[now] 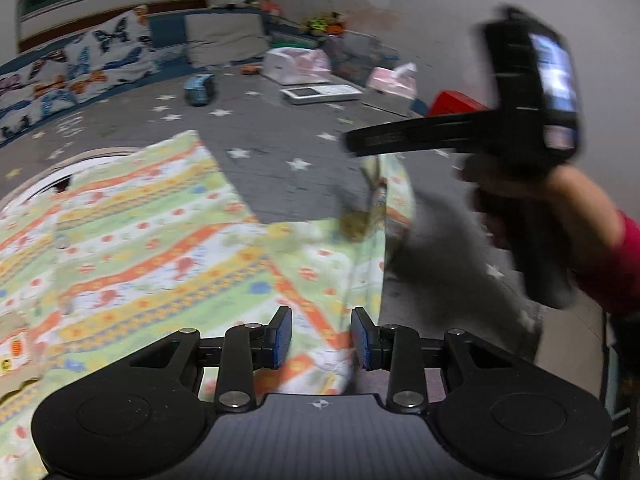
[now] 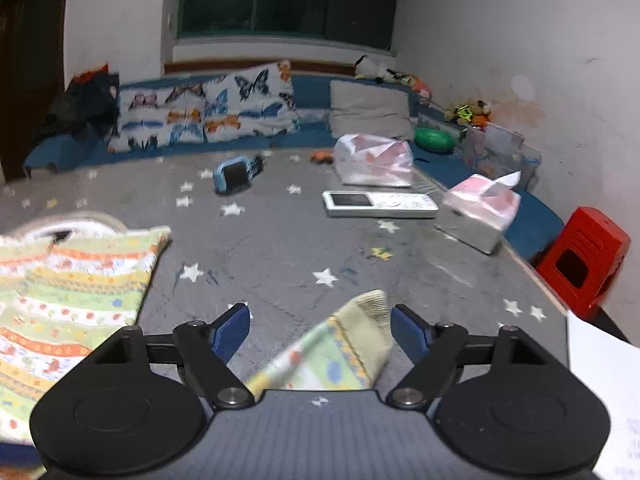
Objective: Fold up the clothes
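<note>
Looking down my left gripper, I see its pads parted with a fold of the striped garment between them; whether they pinch it I cannot tell. In the right wrist view, my right gripper stands wide open, and the ribbed cuff lies loose between the pads at lower centre, touching neither. That cuff's sleeve runs from the bottom of the frame up toward the middle. The garment's body spreads at the left edge, well apart from the cuff, so I judge the sleeve must travel leftward. Farther off, the starred grey mat stretches to the butterfly cushions at upper left.
</note>
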Tool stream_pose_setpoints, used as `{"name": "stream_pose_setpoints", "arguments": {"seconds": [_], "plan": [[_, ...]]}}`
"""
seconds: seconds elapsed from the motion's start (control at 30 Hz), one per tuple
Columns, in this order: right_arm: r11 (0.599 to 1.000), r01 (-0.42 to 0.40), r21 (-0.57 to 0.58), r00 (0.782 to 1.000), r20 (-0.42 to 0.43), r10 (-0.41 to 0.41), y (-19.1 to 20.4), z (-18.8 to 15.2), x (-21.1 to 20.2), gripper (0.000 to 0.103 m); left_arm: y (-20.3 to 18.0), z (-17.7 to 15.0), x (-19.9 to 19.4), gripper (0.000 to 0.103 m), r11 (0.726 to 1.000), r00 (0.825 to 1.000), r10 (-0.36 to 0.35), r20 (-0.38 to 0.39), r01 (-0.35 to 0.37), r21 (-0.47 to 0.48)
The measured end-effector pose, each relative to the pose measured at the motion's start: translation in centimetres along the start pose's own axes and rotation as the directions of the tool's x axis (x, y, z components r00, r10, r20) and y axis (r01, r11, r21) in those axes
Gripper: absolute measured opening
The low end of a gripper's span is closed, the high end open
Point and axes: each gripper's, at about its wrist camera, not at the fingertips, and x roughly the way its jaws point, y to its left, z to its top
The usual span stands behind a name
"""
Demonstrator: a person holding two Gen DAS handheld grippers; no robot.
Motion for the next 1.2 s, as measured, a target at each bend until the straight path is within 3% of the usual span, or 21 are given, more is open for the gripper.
{"name": "stream_pose_setpoints", "arguments": {"seconds": [0.2,0.37,0.47,0.57,0.67,0.73,0.8,0.9,1.0,1.2], "plan": [[0.996,0.072,-0.061,0.996,-0.056,-0.076,-0.8,-2.3,-0.3,0.08,-1.2,-0.7,-0.1,0.036,0.996,0.996,-0.089,-0.019,0.089,0.03],[0.985,0.17,-0.018,0.982,-0.08,-0.17,-4.7,-5.4,-3.2,0.084,-1.6,-1.4,-0.3,0.036,0.991,0.991,-0.132,-0.039,0.133,0.032],[0.983,0.18,0.025,0.981,-0.079,-0.177,-6.6,-5.9,-4.0,0.082,-1.8,-1.5,-1.1,0.039,0.99,0.991,-0.132,-0.029,0.133,0.036],[0.989,0.134,0.07,0.989,-0.067,-0.129,-7.6,-5.5,-4.1,0.073,-1.2,-1.4,-1.9,0.039,0.994,0.994,-0.108,-0.012,0.108,0.022],[0.993,0.038,0.111,0.996,-0.08,-0.03,-7.9,-4.9,-2.5,0.062,0.0,-1.2,-2.2,0.039,0.998,0.998,-0.064,-0.002,0.064,-0.007],[0.991,-0.01,0.136,0.995,-0.099,0.023,-8.0,-4.7,-1.0,0.051,1.0,-1.1,-2.5,0.039,0.999,0.999,-0.044,0.004,0.044,-0.029],[0.989,-0.029,0.143,0.992,-0.114,0.046,-7.9,-4.6,0.4,0.048,1.8,-1.2,-3.0,0.039,0.999,1.0,-0.023,0.009,0.023,-0.047],[0.991,-0.043,0.13,0.993,-0.102,0.056,-7.9,-4.6,1.1,0.047,3.2,-1.6,-3.6,0.039,0.997,1.0,0.008,0.009,-0.007,-0.076],[0.992,-0.054,0.113,0.994,-0.087,0.064,-7.9,-4.4,1.5,0.035,4.7,-2.4,-4.2,0.039,0.992,0.999,0.033,0.006,-0.032,-0.119],[0.996,-0.011,0.094,0.996,-0.088,0.019,-7.5,-3.9,2.0,0.038,8.0,-4.3,-7.3,0.039,0.971,0.992,0.122,0.044,-0.11,-0.215]]}}
